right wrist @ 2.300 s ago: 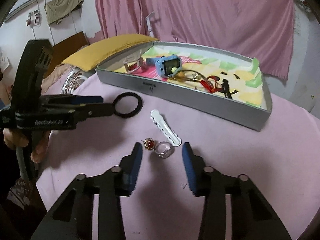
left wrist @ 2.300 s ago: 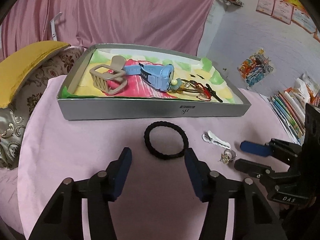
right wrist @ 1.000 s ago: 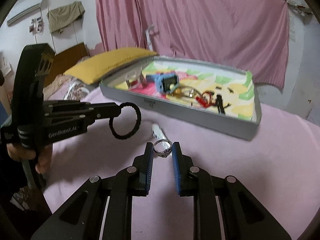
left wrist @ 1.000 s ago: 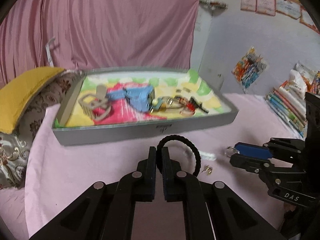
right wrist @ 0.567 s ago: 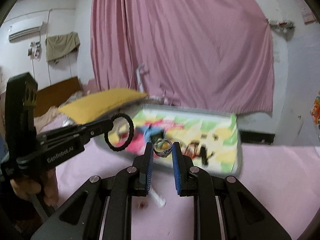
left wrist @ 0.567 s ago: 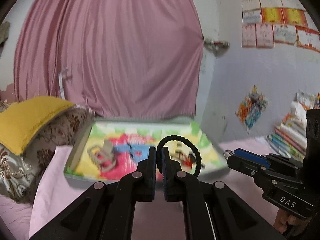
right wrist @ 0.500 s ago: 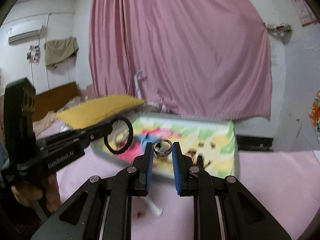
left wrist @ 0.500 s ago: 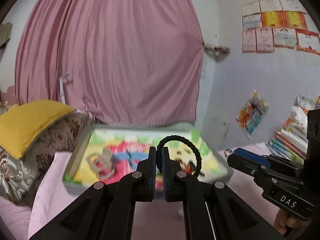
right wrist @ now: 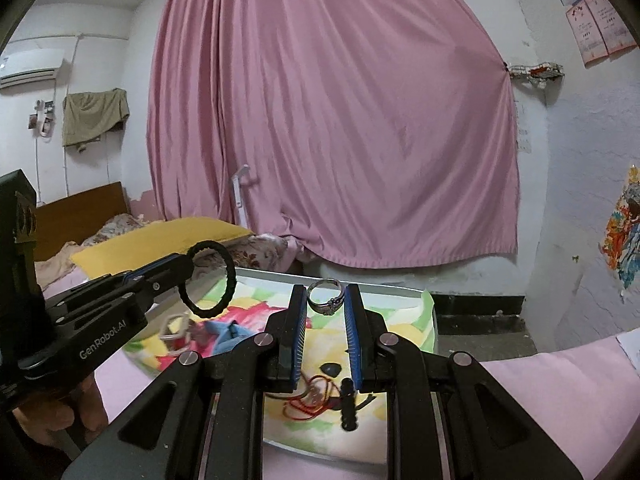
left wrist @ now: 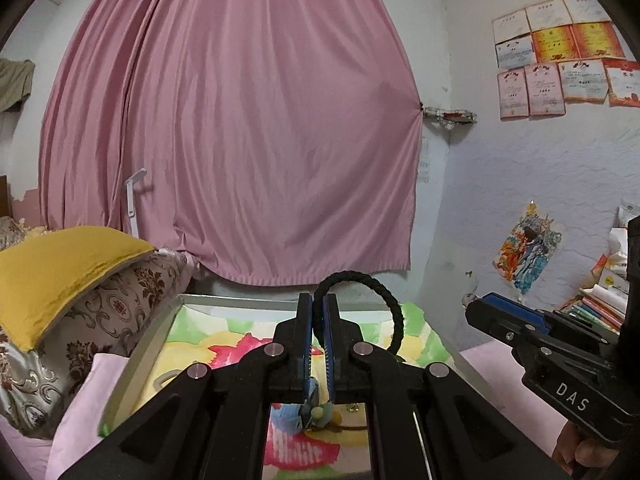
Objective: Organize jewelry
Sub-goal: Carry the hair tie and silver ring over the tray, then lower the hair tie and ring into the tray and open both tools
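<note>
Your left hand-held gripper (left wrist: 319, 312) pinches the black hair tie (left wrist: 362, 304); the right hand-held gripper (right wrist: 326, 300) clamps the silver ring (right wrist: 327, 301). The tray (right wrist: 428, 300) lies directly below and ahead of both tips, so you release downward.

Both wrist views are pretty evenly lit, soft indoor light with no obvious source in shot. The pink curtain (left wrist: 232, 128) glows a bit, brightest in its middle folds, and the white wall (left wrist: 520, 184) looks flat and slightly grey-blue. Shadows are weak, mostly just dark under the black gripper frames at the bottom. No real glare. Heavy fisheye bend: curtain edges bow outward and the corners go to black vignette. Everything's reasonably sharp now, only the wall certificates (left wrist: 560, 56) are too soft to read.
</note>
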`<action>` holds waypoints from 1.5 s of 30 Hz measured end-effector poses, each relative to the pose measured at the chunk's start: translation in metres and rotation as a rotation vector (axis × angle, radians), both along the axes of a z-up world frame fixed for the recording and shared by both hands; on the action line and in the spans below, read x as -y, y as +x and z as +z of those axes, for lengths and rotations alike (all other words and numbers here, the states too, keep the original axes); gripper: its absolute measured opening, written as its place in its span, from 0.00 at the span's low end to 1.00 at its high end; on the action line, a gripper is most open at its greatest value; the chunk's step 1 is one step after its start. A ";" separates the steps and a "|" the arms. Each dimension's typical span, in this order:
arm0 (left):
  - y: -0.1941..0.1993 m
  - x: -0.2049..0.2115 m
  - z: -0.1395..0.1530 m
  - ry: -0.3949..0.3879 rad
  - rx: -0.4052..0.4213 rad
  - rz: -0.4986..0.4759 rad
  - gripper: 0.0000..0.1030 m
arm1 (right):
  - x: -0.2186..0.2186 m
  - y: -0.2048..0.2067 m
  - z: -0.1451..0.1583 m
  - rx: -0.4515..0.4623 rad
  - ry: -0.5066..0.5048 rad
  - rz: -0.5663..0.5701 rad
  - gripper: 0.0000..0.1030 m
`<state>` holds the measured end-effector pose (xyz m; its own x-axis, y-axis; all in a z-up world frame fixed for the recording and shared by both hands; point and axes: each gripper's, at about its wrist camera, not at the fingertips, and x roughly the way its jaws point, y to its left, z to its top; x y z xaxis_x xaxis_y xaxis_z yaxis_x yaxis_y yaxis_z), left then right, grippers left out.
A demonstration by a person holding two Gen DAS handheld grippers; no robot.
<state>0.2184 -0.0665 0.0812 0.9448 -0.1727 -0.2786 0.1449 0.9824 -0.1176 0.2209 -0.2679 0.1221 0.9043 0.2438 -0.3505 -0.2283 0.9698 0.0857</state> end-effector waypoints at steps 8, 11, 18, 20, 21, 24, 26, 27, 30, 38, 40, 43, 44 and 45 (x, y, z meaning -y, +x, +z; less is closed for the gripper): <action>0.039 0.007 -0.020 -0.004 -0.154 -0.020 0.05 | -0.002 0.036 -0.018 -0.107 -0.012 -0.009 0.16; 0.051 0.010 -0.031 0.009 -0.228 -0.029 0.05 | -0.002 0.045 -0.029 -0.168 -0.012 -0.012 0.16; 0.062 0.015 -0.045 0.041 -0.311 -0.054 0.05 | 0.001 0.061 -0.054 -0.304 -0.007 -0.002 0.16; 0.064 0.015 -0.048 0.046 -0.326 -0.056 0.05 | 0.001 0.065 -0.059 -0.331 -0.008 0.005 0.16; 0.065 0.015 -0.050 0.048 -0.338 -0.058 0.05 | 0.001 0.067 -0.061 -0.345 -0.007 0.010 0.16; 0.067 0.015 -0.051 0.054 -0.351 -0.062 0.05 | 0.000 0.071 -0.069 -0.379 -0.007 0.022 0.16; 0.068 0.015 -0.050 0.055 -0.360 -0.066 0.05 | -0.001 0.074 -0.075 -0.408 -0.005 0.033 0.16; 0.068 0.015 -0.050 0.056 -0.362 -0.067 0.05 | 0.000 0.075 -0.078 -0.417 -0.003 0.035 0.16; 0.069 0.015 -0.050 0.055 -0.363 -0.067 0.05 | 0.000 0.075 -0.081 -0.435 0.002 0.038 0.16; 0.069 0.015 -0.049 0.059 -0.364 -0.067 0.06 | 0.002 0.079 -0.085 -0.463 0.011 0.047 0.16; 0.069 0.015 -0.049 0.059 -0.366 -0.067 0.06 | 0.002 0.080 -0.085 -0.465 0.011 0.046 0.16; 0.069 0.015 -0.049 0.047 -0.368 -0.067 0.06 | 0.001 0.081 -0.086 -0.470 0.013 0.045 0.16; 0.070 0.014 -0.050 0.045 -0.369 -0.067 0.06 | 0.001 0.081 -0.086 -0.469 0.015 0.045 0.16; 0.070 0.014 -0.051 0.040 -0.371 -0.069 0.06 | 0.002 0.080 -0.086 -0.468 0.016 0.045 0.16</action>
<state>0.2880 -0.0801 0.0305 0.7652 -0.2141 -0.6072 0.1652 0.9768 -0.1362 0.3014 -0.2694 0.0362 0.6379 0.2882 -0.7141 -0.2036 0.9574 0.2046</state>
